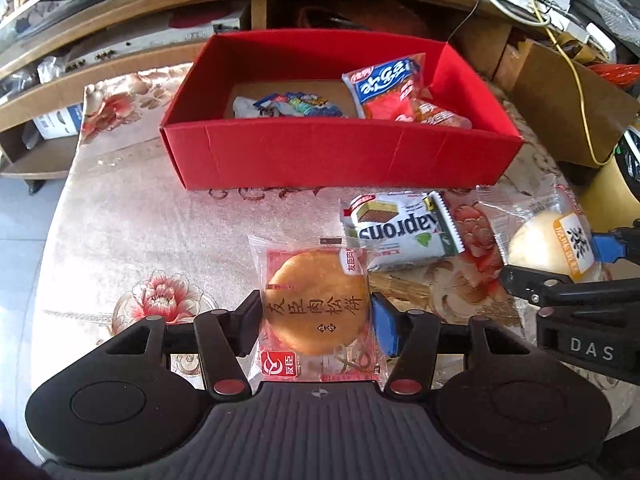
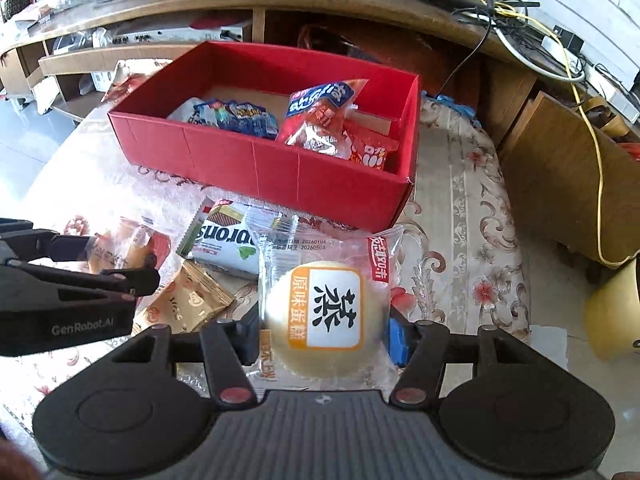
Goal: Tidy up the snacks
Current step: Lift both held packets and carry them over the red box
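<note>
My left gripper [image 1: 316, 320] is shut on a round golden pastry in a clear and red wrapper [image 1: 316, 304], low over the table. My right gripper [image 2: 324, 332] is shut on a pale steamed cake in a clear wrapper with an orange label [image 2: 320, 312]; it also shows at the right in the left wrist view [image 1: 548, 248]. A white wafer pack [image 1: 400, 236] lies between them, also seen in the right wrist view [image 2: 224, 240]. The red box [image 1: 340, 156] stands behind and holds a blue snack bag [image 1: 296, 106] and red-blue packs [image 1: 388, 88].
A brown sachet [image 2: 188, 304] lies on the floral tablecloth [image 1: 132, 240] left of my right gripper. A wooden TV cabinet [image 2: 360, 12] with cables stands behind the table. A cardboard box [image 1: 572, 104] and a yellow container [image 2: 612, 312] stand to the right.
</note>
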{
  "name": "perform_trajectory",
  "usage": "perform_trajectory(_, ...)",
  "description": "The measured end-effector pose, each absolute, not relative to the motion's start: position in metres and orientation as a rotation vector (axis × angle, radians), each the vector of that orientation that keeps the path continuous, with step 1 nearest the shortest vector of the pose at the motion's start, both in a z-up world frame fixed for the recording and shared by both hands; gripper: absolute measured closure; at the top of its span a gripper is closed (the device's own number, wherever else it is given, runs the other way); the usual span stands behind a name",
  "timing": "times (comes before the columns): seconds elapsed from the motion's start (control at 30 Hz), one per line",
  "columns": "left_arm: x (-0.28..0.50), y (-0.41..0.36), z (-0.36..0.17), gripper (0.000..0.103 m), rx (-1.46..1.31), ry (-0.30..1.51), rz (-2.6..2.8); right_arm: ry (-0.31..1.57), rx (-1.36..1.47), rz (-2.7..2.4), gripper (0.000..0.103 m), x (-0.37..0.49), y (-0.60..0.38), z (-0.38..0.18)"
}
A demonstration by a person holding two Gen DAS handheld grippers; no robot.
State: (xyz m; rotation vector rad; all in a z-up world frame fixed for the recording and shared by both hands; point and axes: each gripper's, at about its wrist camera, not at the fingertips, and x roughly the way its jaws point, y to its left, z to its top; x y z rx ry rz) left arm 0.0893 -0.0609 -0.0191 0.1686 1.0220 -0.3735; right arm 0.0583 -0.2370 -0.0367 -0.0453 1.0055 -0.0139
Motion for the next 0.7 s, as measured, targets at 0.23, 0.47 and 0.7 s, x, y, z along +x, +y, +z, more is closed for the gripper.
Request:
perform_trajectory(0.23, 0.086, -0.062, -0.002, 0.040, 0.146, 0.969, -0.393, 0.949, -0.012, -0.002, 0.046, 0.057, -0.236, -0.024)
perform_trajectory(0.47, 0.088, -0.064, 0.011, 0.040, 0.128, 0.921, -0.387, 0.928, 0.025, 0.013, 0.046, 0.061, -0.239, -0.016)
perform_trajectory(0.7, 0.096, -0.065, 0.020, 0.040, 0.115, 0.888, -0.378, 0.891, 0.058, 0.010, 0.046, 0.070, -0.244, -0.006)
